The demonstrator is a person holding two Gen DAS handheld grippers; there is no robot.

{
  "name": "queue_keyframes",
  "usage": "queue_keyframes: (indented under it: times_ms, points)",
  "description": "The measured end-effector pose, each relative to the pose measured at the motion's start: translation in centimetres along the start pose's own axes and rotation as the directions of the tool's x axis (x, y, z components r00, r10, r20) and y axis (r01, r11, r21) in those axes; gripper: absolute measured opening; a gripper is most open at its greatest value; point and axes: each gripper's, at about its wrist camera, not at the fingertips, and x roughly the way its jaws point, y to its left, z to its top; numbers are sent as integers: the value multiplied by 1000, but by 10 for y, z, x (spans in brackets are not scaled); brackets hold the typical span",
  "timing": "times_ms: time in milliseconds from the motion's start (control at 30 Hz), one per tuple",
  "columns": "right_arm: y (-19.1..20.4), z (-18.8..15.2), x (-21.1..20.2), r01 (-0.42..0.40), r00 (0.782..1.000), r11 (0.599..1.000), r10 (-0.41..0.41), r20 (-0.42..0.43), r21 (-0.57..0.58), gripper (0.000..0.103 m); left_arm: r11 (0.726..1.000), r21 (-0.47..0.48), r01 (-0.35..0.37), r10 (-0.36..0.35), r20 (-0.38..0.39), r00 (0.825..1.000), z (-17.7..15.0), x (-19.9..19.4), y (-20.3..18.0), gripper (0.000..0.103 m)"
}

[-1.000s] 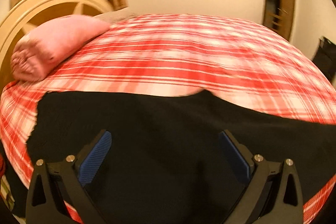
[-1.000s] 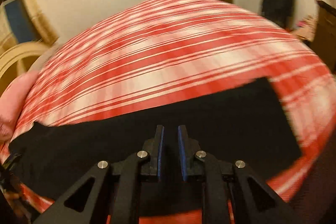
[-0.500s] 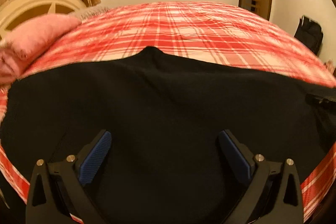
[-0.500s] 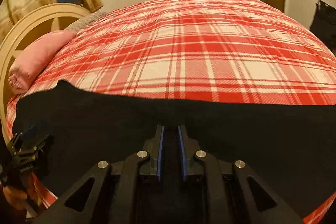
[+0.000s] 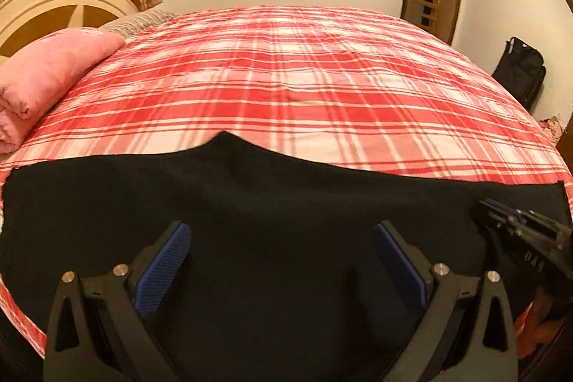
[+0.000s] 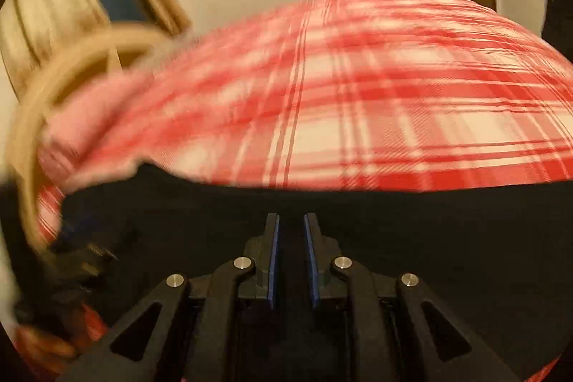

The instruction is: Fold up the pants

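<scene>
Pants (image 5: 286, 231) edge dropped lower; cloth under spread left fingers (image 5: 164, 260).

Only one scrap of lettering in the room, and it is barely legible.

From the left wrist view, the right gripper (image 5: 490, 207) carries a short row of pale characters (image 5: 533, 261) on its black body, low at the right edge above the black pants (image 5: 286, 221). They look like three or four small capitals or digits, perhaps starting with a "U", but they are too small and smeared to read with any certainty. The right wrist view is blurred and gives nothing legible at all.
</scene>
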Motion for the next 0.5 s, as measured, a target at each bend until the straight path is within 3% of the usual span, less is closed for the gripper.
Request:
queue_keyframes:
  times_ms: [100,167,200,233,300,500]
  points:
    - [-37,9,-52,90,991,995,-94,93,49,23,999,8,36,-36,14,999,-7,-7,-12,103]
    - [-69,8,-84,165,976,981,-178,124,104,65,998,12,66,-67,23,998,-10,-10,-18,103]
    - [-91,7,-102,218,961,965,-239,140,147,71,996,21,81,-82,25,996,-13,-11,-24,103]
    - [-118,3,-124,288,934,934,-323,156,210,71,996,29,89,-90,23,996,-14,-11,-29,103]
    - [-159,-2,-147,348,907,889,-399,132,297,71,994,53,96,-97,16,995,-15,-9,-38,103]
    - [-245,-20,-153,455,879,785,-471,-71,420,71,992,82,91,-90,-19,996,-22,-3,-55,103]
